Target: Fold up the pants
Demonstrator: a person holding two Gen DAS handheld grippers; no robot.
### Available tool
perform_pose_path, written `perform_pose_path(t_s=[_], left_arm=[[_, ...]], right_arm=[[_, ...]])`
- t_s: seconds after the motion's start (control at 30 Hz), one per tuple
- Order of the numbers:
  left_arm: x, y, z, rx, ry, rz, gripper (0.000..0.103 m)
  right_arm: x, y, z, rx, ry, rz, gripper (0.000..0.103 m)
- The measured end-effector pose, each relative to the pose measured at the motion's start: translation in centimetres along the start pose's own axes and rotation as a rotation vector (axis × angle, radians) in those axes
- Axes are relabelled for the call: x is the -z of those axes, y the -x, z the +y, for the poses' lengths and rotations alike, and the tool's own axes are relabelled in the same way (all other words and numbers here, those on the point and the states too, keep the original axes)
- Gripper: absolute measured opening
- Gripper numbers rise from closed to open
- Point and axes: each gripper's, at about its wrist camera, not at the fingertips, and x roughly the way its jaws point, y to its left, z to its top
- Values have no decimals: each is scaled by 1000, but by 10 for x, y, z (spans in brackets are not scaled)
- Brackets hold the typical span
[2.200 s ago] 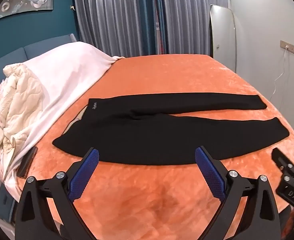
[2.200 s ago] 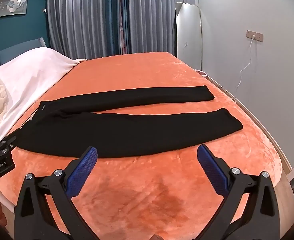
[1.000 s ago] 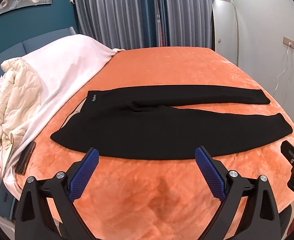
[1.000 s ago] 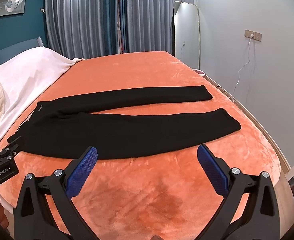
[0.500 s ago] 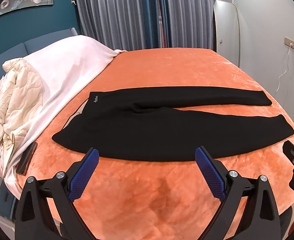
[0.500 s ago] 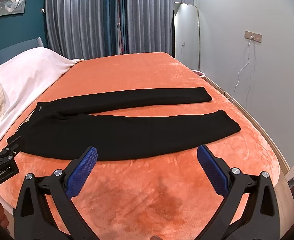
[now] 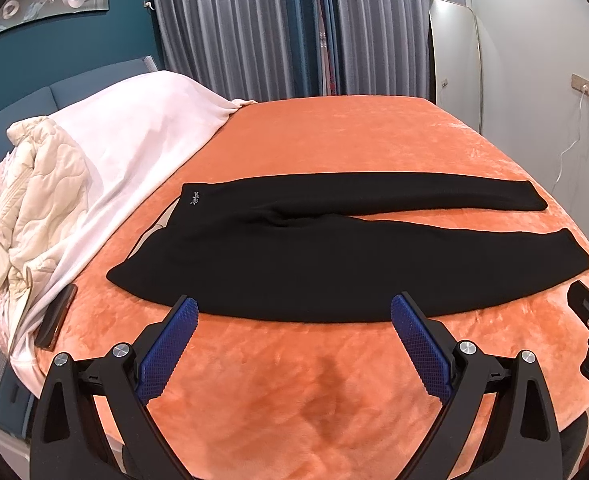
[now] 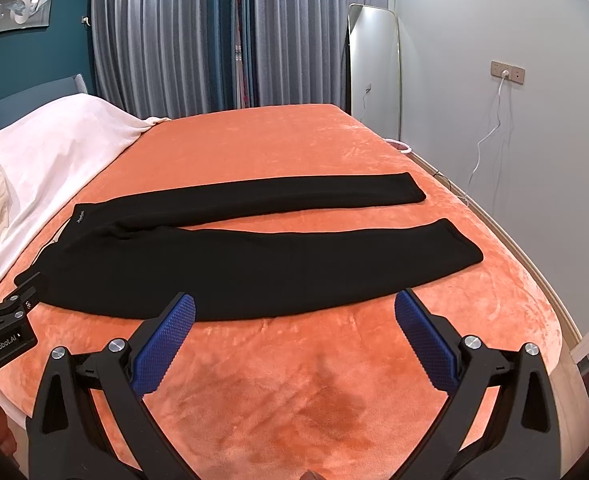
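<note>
Black pants [image 7: 294,256] lie flat on the orange bed cover [image 7: 334,148], waistband to the left, both legs stretched to the right and slightly apart. They also show in the right wrist view [image 8: 254,256]. My left gripper [image 7: 294,308] is open and empty, hovering just in front of the near leg's edge. My right gripper [image 8: 294,306] is open and empty, also just short of the near leg's edge. Each gripper's body shows at the edge of the other's view.
A white blanket [image 7: 134,148] and a cream quilt [image 7: 34,208] are piled at the left of the bed. A dark phone [image 7: 56,316] lies by the blanket's edge. A mirror [image 8: 374,72] and a wall with a charging cable [image 8: 490,136] are at the right.
Both grippers have shifted slightly, with the pants sitting a little lower and nearer in view. The pants have not moved, and both grippers stayed open.
</note>
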Motion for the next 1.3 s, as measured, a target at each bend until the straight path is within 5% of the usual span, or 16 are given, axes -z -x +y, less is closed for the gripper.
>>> perform_pose_path(t_s=[1.3], left_arm=[[-4, -28, -10, -12, -17, 42, 95]], right_arm=[[0, -32, -4, -2, -2, 55, 98]])
